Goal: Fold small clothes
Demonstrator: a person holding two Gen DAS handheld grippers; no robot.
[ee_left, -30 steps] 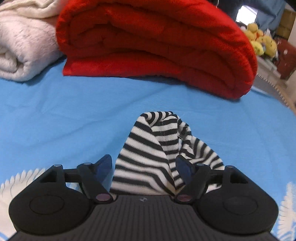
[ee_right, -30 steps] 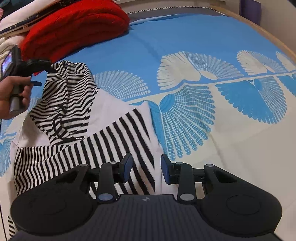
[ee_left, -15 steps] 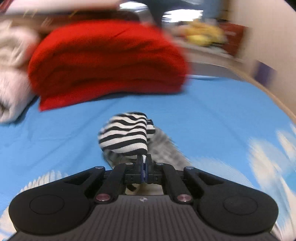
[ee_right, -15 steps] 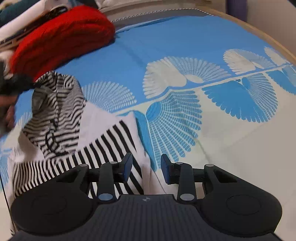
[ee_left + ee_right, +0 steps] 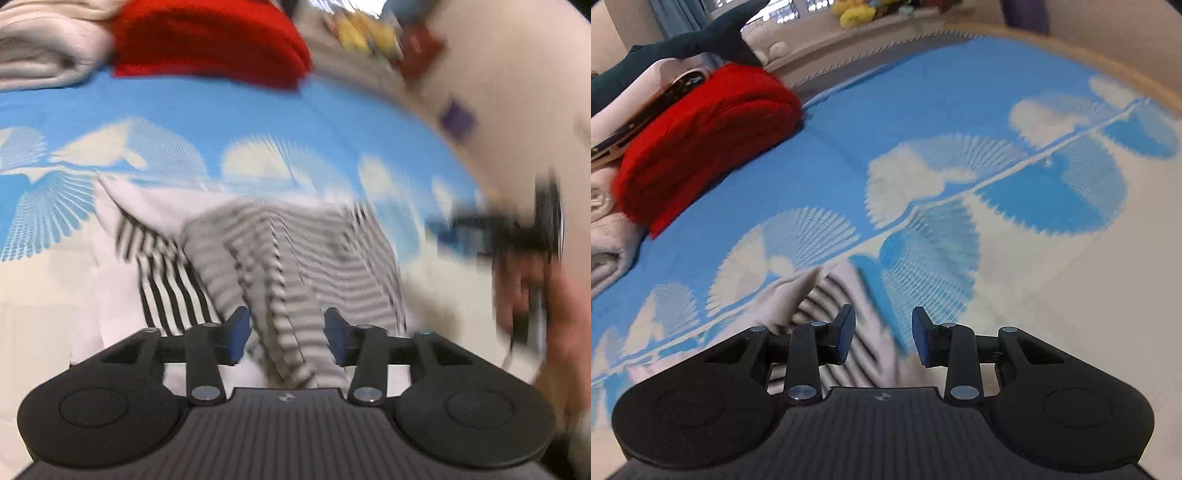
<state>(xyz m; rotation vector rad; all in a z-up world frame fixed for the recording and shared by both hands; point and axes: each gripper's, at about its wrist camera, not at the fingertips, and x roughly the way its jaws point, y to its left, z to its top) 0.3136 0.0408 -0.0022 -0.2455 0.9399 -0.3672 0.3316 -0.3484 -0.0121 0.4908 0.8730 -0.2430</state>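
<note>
Though blurred, striped garment (image 5: 295, 254) seemingly lies rumpled.

Striped garment (image 5: 295, 236) soft knit cloth; red blanket (image 5: 701, 147) fuzzy; bedsheet (image 5: 923, 92) smooth, matt cloth.

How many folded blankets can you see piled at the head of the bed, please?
2: a thick red folded blanket lying on the blue patterned bedspread, and a cream folded blanket directly beside it, at the frame's left edge. More may lie hidden behind them.
</note>
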